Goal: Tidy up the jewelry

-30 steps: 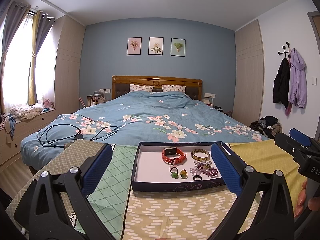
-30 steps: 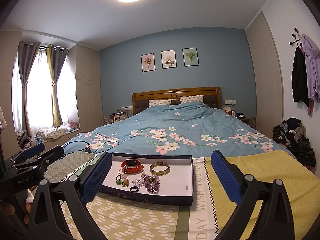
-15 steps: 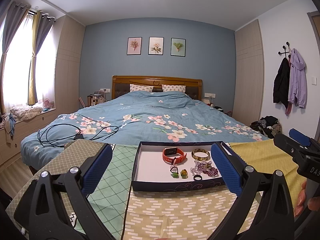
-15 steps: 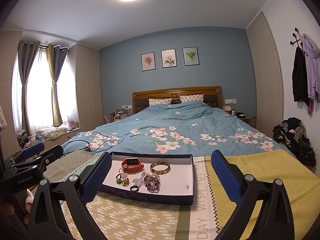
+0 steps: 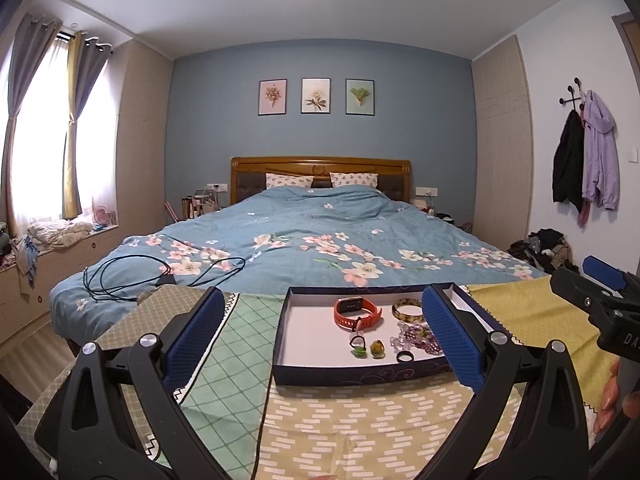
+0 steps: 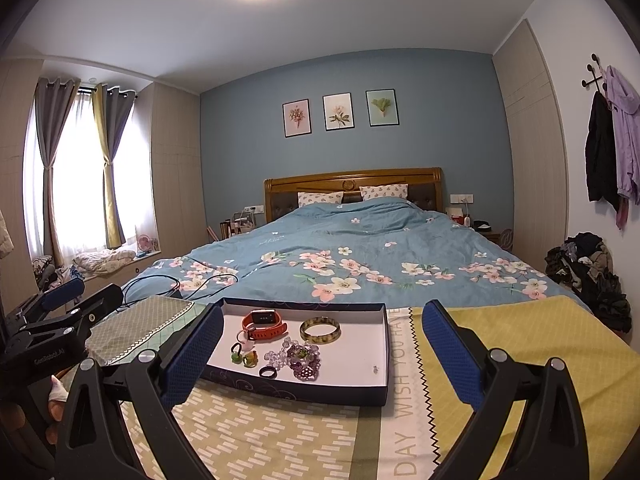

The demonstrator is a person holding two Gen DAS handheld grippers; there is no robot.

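Both grippers, left gripper [image 5: 322, 334] and right gripper [image 6: 322, 354], hover level with jaws spread wide, pointing at the jewelry tray [image 6: 382, 326] just ahead on the bed's near end.

A shallow dark-blue cardboard tray with a white floor [image 6: 362, 394] lies flat on the patterned cloths. Inside, toward its back, an orange-strapped smartwatch [image 6: 264, 323] rests beside a mottled yellow-green bangle [image 6: 320, 330]. Nearer the front lie two small rings with green and amber stones [image 6: 244, 358], a plain black ring [image 6: 267, 372] and a tangled heap of clear and purple beads [image 6: 298, 358] (individual pieces cannot be told apart).
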